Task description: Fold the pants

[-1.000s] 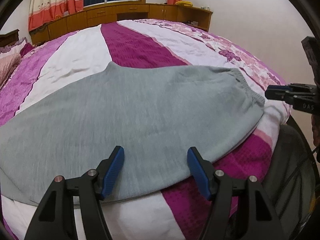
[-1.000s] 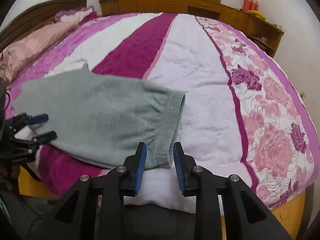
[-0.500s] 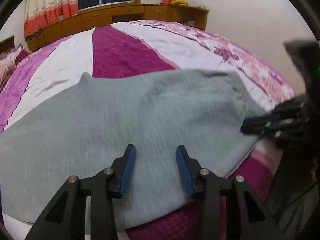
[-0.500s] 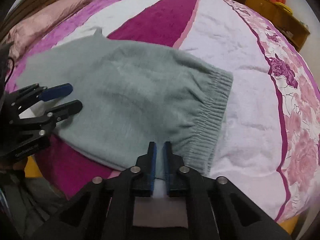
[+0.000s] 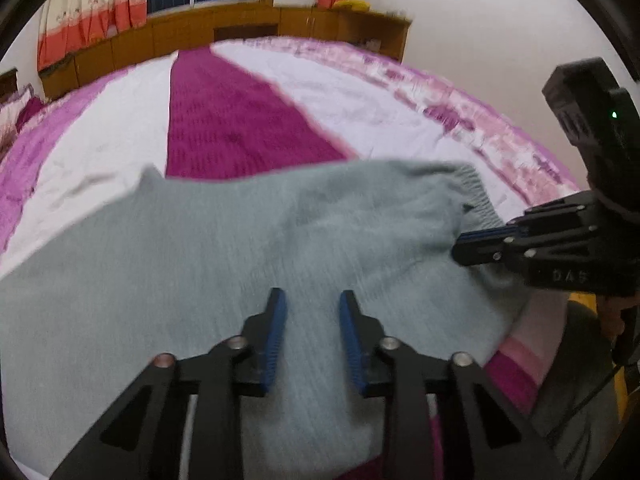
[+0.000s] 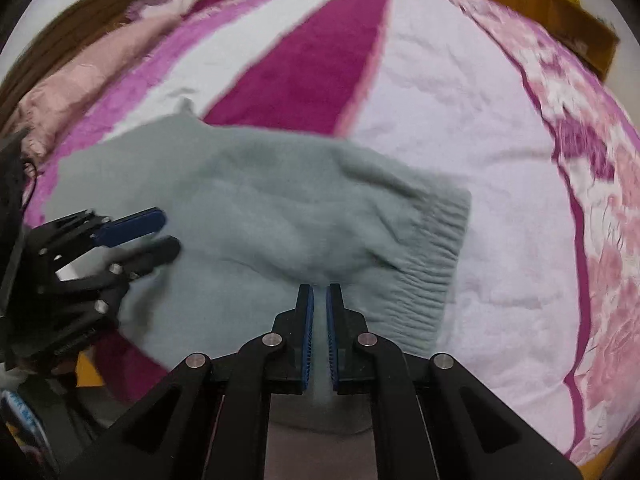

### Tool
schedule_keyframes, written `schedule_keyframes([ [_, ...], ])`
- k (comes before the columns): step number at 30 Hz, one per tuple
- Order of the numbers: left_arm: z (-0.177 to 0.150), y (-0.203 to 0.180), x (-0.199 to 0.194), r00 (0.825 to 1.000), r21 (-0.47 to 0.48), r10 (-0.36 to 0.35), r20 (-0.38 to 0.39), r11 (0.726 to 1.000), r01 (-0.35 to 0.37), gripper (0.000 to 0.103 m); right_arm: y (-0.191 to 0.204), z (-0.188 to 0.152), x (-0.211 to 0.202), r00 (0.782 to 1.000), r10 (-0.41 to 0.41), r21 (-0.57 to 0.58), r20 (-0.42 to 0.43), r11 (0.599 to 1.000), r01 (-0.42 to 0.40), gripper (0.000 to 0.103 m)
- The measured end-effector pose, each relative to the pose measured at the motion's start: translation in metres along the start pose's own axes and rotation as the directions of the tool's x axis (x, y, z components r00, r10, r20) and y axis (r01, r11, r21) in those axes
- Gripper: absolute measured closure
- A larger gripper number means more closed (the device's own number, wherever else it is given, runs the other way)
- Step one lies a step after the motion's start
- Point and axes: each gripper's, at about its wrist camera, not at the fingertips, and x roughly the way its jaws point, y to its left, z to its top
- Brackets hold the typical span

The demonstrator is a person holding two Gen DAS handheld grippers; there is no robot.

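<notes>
Grey pants [image 5: 224, 240] [image 6: 272, 216] lie flat across the near side of the bed, with the ribbed waistband [image 6: 440, 256] [image 5: 478, 194] at the right end. My right gripper [image 6: 319, 294] [image 5: 460, 250] is shut on the pants' near edge beside the waistband, and a strip of grey cloth shows between its blue pads. Wrinkles run from that grip toward the waistband. Further left, my left gripper [image 5: 312, 304] [image 6: 164, 232] sits over the near edge. Its jaws are closing with cloth between them, and the pads stand apart from it.
The bed cover [image 5: 240, 120] [image 6: 460, 112] has magenta, white and pink floral stripes. A pink pillow [image 6: 76, 92] and a dark headboard lie at the left. Wooden cabinets [image 5: 240, 28] line the far wall under a window. The bed's near edge drops off just below the grippers.
Both grippers moved forward and down onto the pants. The right jaws went from slightly open to shut on the near edge. The left jaws narrowed a great deal. The cloth by the waistband wrinkled.
</notes>
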Motion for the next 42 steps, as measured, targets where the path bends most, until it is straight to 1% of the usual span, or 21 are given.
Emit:
schedule_keyframes([
  [2, -0.001, 0.001, 0.001, 1.000, -0.003, 0.001, 0.005, 1.000, -0.001, 0.077, -0.007, 0.002, -0.003, 1.000, -0.009, 0.034, 0.007, 0.999, 0.009, 0.103],
  [6, 0.010, 0.003, -0.008, 1.000, -0.018, -0.027, 0.013, 0.999, 0.027, 0.078, 0.002, 0.006, -0.014, 0.998, -0.040, -0.012, 0.043, 0.999, 0.040, 0.103],
  [9, 0.021, 0.003, -0.006, 0.999, -0.039, -0.034, 0.028, 0.999, 0.036, 0.078, 0.007, 0.018, -0.016, 0.996, 0.024, -0.013, 0.081, 1.000, -0.023, 0.103],
  [12, 0.024, 0.001, 0.006, 0.999, -0.054, -0.038, 0.009, 0.998, 0.039, 0.078, 0.009, 0.031, 0.000, 0.995, 0.083, -0.022, 0.062, 0.996, -0.082, 0.103],
  [14, 0.021, -0.001, 0.016, 1.000, -0.044, -0.022, -0.003, 0.999, 0.022, 0.078, 0.001, 0.039, 0.020, 1.000, 0.014, 0.004, -0.002, 1.000, -0.014, 0.103],
  [15, 0.019, -0.003, 0.018, 1.000, -0.032, -0.011, 0.003, 0.999, 0.011, 0.078, -0.005, 0.041, 0.024, 1.000, 0.018, 0.027, -0.018, 0.999, -0.018, 0.103],
  [16, 0.018, -0.005, 0.017, 1.000, -0.021, -0.004, 0.013, 1.000, 0.004, 0.078, -0.012, 0.042, 0.024, 0.999, 0.032, 0.057, -0.016, 0.998, -0.031, 0.103],
  [18, 0.023, -0.006, 0.014, 1.000, -0.013, -0.009, 0.018, 1.000, 0.009, 0.078, -0.016, 0.044, 0.017, 1.000, -0.014, 0.065, 0.012, 0.998, 0.014, 0.103],
  [21, 0.034, -0.002, 0.009, 0.998, -0.045, -0.010, 0.054, 0.999, 0.012, 0.078, -0.013, 0.045, 0.008, 0.998, -0.038, 0.068, 0.057, 0.997, 0.034, 0.103],
  [23, 0.042, 0.000, 0.018, 0.999, -0.062, -0.006, 0.040, 0.998, 0.009, 0.078, -0.011, 0.045, 0.006, 0.995, -0.035, 0.068, 0.089, 0.997, 0.029, 0.103],
  [26, 0.044, 0.005, 0.046, 1.000, -0.078, -0.005, -0.022, 0.997, 0.003, 0.078, -0.017, 0.047, 0.017, 0.998, -0.043, 0.102, 0.052, 0.994, 0.038, 0.103],
  [29, 0.047, -0.002, 0.039, 1.000, -0.041, 0.022, -0.014, 0.999, -0.022, 0.078, -0.019, 0.047, 0.019, 0.998, -0.053, 0.131, 0.033, 0.990, 0.049, 0.103],
  [30, 0.049, -0.003, 0.032, 1.000, -0.045, 0.002, -0.007, 0.999, -0.003, 0.079, -0.017, 0.047, 0.014, 0.997, -0.058, 0.137, 0.044, 0.989, 0.052, 0.103],
  [32, 0.050, -0.002, 0.019, 0.999, -0.078, -0.027, 0.026, 0.997, 0.029, 0.079, -0.010, 0.047, 0.003, 0.996, -0.013, 0.138, 0.092, 0.990, 0.000, 0.103],
  [34, 0.049, -0.003, 0.017, 0.999, -0.079, -0.008, 0.050, 0.997, 0.012, 0.079, -0.005, 0.047, 0.001, 0.993, 0.034, 0.132, 0.109, 0.990, -0.049, 0.103],
  [35, 0.049, -0.004, 0.020, 0.999, -0.073, 0.003, 0.043, 0.997, 0.000, 0.078, -0.002, 0.047, 0.004, 0.995, 0.020, 0.122, 0.101, 0.992, -0.033, 0.103],
  [37, 0.045, -0.004, 0.046, 0.999, -0.053, 0.014, -0.051, 0.998, -0.017, 0.078, -0.002, 0.046, 0.020, 0.995, -0.092, 0.091, 0.042, 0.992, 0.088, 0.103],
  [38, 0.043, -0.005, 0.048, 0.999, -0.038, 0.020, -0.045, 0.999, -0.021, 0.078, -0.004, 0.046, 0.028, 0.993, -0.114, 0.096, 0.011, 0.989, 0.112, 0.103],
  [39, 0.043, -0.008, 0.046, 0.999, -0.005, 0.030, -0.019, 1.000, -0.030, 0.076, -0.005, 0.046, 0.029, 0.995, -0.103, 0.109, 0.007, 0.989, 0.102, 0.103],
  [41, 0.045, -0.014, 0.040, 0.999, 0.063, 0.040, -0.017, 0.997, -0.039, 0.076, 0.000, 0.048, 0.022, 0.991, -0.128, 0.103, 0.025, 0.987, 0.125, 0.103],
  [42, 0.046, -0.012, 0.034, 1.000, 0.063, 0.020, -0.020, 0.998, -0.019, 0.075, 0.005, 0.048, 0.019, 0.989, -0.146, 0.092, 0.028, 0.985, 0.143, 0.103],
])
